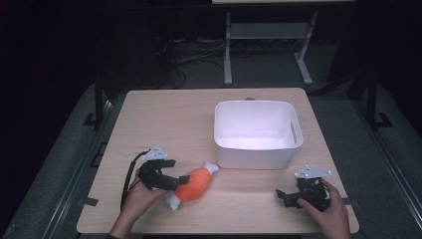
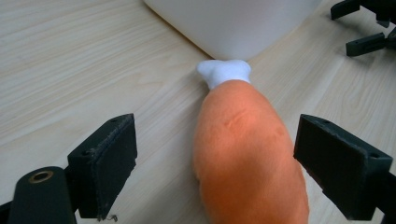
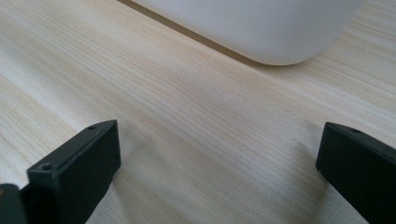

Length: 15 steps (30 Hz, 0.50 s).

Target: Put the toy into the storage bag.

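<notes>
An orange plush drumstick (image 1: 195,183) with white ends lies on the wooden table (image 1: 169,119), just left of the white bin (image 1: 257,133). My left gripper (image 1: 175,182) is open around its near end; in the left gripper view the orange body (image 2: 250,154) lies between the two jaws without either pad pressing it, and its white tip (image 2: 224,72) points at the bin's wall (image 2: 233,23). My right gripper (image 1: 284,197) rests open near the table's front right, with bare wood between its jaws (image 3: 215,154). The bin looks empty inside.
The bin's rounded corner (image 3: 261,28) lies ahead of the right gripper. In the left gripper view the right gripper (image 2: 369,28) shows at the top right. A table frame (image 1: 266,45) and cables (image 1: 184,55) stand on the dark floor beyond the table.
</notes>
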Motion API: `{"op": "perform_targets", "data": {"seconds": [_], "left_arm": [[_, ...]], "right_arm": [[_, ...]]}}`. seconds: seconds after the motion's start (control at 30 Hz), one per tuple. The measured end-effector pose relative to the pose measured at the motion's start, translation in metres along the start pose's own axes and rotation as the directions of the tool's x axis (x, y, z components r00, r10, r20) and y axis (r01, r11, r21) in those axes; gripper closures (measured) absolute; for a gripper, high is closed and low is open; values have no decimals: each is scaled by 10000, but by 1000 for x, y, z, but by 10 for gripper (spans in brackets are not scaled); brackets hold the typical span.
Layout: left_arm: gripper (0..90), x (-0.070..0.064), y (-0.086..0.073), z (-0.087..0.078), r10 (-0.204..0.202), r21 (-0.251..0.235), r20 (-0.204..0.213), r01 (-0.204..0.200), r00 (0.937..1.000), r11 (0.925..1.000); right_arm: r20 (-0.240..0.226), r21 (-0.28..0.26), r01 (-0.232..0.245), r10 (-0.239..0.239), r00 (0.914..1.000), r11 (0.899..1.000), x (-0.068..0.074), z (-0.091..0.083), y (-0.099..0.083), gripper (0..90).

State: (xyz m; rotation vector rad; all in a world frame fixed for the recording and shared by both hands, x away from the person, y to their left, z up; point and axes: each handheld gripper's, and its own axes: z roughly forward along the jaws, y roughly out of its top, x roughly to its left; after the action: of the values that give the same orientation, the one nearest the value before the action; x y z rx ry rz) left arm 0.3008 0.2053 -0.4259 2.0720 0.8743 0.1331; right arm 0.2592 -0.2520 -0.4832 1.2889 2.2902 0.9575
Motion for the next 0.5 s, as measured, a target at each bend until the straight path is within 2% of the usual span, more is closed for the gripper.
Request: {"op": "perform_targets", "data": {"seconds": [0.27,0.5], "left_arm": [[126,-5,2,15,35,115,340,-39,9994,9999],[126,-7,1,23,111,329,439,-126,9990,9994]], "right_arm": [[3,1,-3,3,10000,10000,0,0,0,0],[1,1,-1,1,10000,10000,0,0,0,0]]}}
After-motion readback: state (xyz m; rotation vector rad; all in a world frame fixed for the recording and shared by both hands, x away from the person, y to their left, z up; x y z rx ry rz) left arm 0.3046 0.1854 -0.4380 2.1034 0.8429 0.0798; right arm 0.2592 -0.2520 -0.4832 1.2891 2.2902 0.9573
